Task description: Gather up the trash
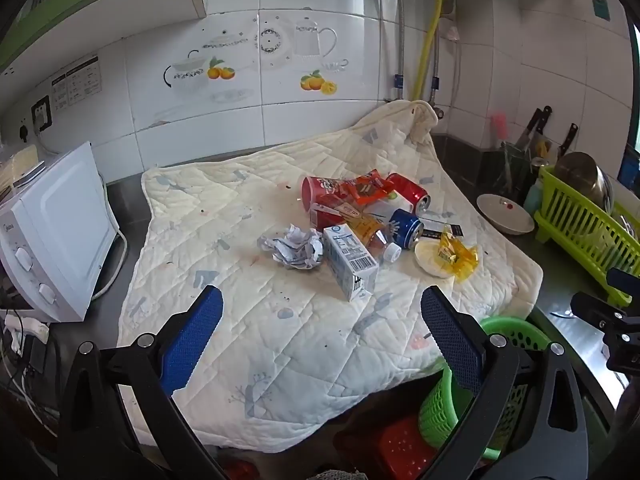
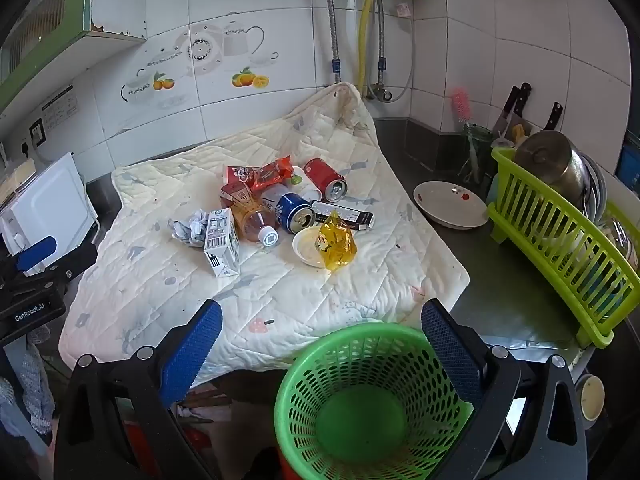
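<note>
Trash lies heaped near the middle of the quilted cream cloth spread over the dark counter, well ahead of both my grippers. Nearest me in the heap is a white milk carton on its side, touching a ball of crumpled paper. Behind them lie a clear plastic bottle with a white cap, a blue can and a red can, both tipped over with their open ends showing, plus a red snack tube under an orange wrapper. A crinkled yellow wrapper sits partly on a shallow white lid.

My left gripper hangs above the near part of the cloth, jaws wide apart, blue ridged pads bare. My right gripper is likewise spread wide and grips nothing; it hovers over a round green perforated plastic basket, whose inside the right view shows bare down to its solid bottom. The left view catches only part of that basket's rim and side.

A white bowl rests on the counter beside a slatted lime-green dish rack holding a metal pot. The white microwave shows fully only in the left view.
</note>
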Action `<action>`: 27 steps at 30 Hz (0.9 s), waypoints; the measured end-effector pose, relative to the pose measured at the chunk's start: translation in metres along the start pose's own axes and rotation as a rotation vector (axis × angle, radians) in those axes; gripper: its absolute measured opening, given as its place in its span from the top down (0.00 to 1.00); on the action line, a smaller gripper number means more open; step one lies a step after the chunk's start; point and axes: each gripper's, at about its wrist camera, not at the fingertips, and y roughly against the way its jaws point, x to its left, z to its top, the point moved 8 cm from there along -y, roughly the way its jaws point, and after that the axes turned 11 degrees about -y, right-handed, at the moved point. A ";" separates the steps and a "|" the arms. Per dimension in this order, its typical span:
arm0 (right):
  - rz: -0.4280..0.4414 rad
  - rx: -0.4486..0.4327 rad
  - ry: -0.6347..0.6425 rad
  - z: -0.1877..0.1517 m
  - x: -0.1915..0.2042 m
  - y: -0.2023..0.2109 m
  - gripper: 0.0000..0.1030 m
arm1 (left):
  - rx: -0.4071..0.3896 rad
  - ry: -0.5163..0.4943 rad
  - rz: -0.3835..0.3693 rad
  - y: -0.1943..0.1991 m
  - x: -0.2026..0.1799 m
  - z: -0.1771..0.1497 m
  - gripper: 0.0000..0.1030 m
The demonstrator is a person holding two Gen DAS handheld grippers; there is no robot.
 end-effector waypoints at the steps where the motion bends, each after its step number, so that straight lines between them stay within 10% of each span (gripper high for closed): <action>1: 0.001 -0.001 -0.001 0.000 0.000 0.000 0.06 | -0.001 -0.001 0.003 0.000 0.000 0.000 0.05; 27: 0.005 -0.002 -0.005 0.000 0.003 -0.005 0.06 | 0.011 0.004 -0.010 -0.007 -0.013 -0.003 0.05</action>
